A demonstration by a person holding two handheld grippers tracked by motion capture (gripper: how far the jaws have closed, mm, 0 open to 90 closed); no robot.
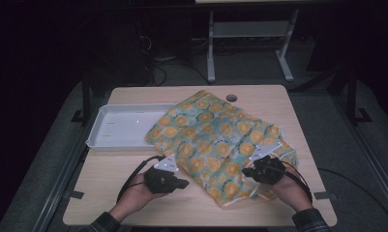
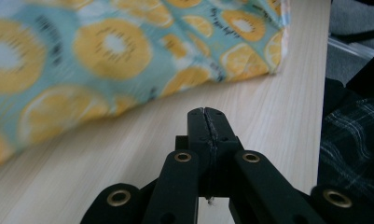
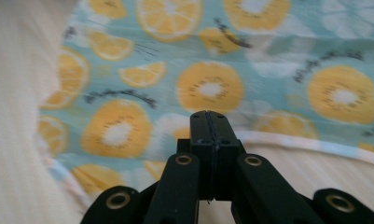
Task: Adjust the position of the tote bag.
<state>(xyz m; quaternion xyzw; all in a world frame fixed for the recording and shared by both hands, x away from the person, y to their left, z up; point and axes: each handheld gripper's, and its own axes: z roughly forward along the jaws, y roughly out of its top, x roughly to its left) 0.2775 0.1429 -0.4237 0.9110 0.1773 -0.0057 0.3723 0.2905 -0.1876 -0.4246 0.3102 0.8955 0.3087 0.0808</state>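
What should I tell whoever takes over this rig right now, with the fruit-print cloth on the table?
Left gripper: shut, empty, over bare table just short of the cloth.
Right gripper: shut, at the cloth's white-hemmed edge; no fabric seen between the jaws.
Cloth lies loosely folded and rumpled mid-table, one corner over the white tray.
Done: nothing gripped yet. Left: probably grasp the near edge and fold or straighten.
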